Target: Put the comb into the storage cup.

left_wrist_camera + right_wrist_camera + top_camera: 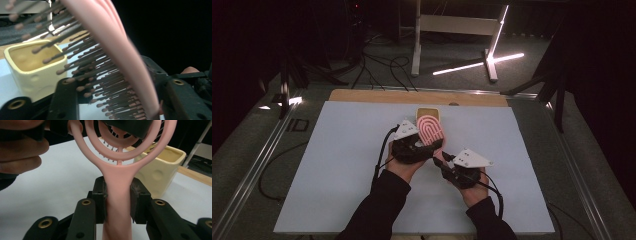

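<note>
Right claw (117, 202) pinching the handle of the pink plastic vented hairbrush (430, 130), left claw (414, 145) clamped on its head; left gripper view reveals brown bristles beside the cream ceramic cup (32, 67) near the bench's far edge.

Items counted: one pink hairbrush (430, 129), at centre. One cream square cup (428, 112), at 12 o'clock from the hairbrush. One white sheet (337, 165) on the worktop. Two claws: left claw (422, 145), right claw (446, 161).

right gripper (117, 202) clamps pink hairbrush (118, 175) handle, seemingly firmly.
</note>
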`<action>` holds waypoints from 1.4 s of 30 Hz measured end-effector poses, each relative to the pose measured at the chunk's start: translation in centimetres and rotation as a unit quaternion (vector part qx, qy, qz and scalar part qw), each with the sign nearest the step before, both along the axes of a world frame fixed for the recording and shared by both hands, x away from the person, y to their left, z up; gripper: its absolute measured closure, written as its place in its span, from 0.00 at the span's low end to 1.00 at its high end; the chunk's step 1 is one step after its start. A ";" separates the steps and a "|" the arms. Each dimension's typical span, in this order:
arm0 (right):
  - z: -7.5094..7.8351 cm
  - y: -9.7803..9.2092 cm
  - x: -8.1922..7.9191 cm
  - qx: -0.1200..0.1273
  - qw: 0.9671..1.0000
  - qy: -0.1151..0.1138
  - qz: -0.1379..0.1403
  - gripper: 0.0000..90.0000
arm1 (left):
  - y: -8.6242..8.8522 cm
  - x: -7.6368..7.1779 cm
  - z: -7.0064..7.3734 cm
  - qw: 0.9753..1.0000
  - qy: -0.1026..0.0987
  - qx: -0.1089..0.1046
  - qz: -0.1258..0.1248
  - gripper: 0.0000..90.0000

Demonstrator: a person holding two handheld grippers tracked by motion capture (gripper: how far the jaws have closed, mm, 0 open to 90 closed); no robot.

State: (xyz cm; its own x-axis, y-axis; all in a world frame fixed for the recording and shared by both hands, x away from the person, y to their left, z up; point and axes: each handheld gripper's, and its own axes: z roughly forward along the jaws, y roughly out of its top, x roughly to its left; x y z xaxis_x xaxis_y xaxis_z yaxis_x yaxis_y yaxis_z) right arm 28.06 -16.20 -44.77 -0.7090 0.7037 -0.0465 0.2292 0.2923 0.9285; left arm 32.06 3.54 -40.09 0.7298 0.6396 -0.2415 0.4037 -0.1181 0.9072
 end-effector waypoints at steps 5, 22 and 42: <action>-0.1 -0.1 0.1 -0.003 1.000 0.002 -0.002 0.78 | -0.1 0.0 0.0 1.000 0.006 -0.015 -0.005 0.64; -0.4 0.0 0.3 -0.002 1.000 0.007 0.000 0.74 | -0.2 0.2 0.2 0.998 0.034 -0.047 -0.016 0.71; -0.6 0.2 0.9 0.009 0.999 0.049 -0.009 0.10 | 0.9 0.3 0.8 0.998 0.018 -0.057 0.010 0.72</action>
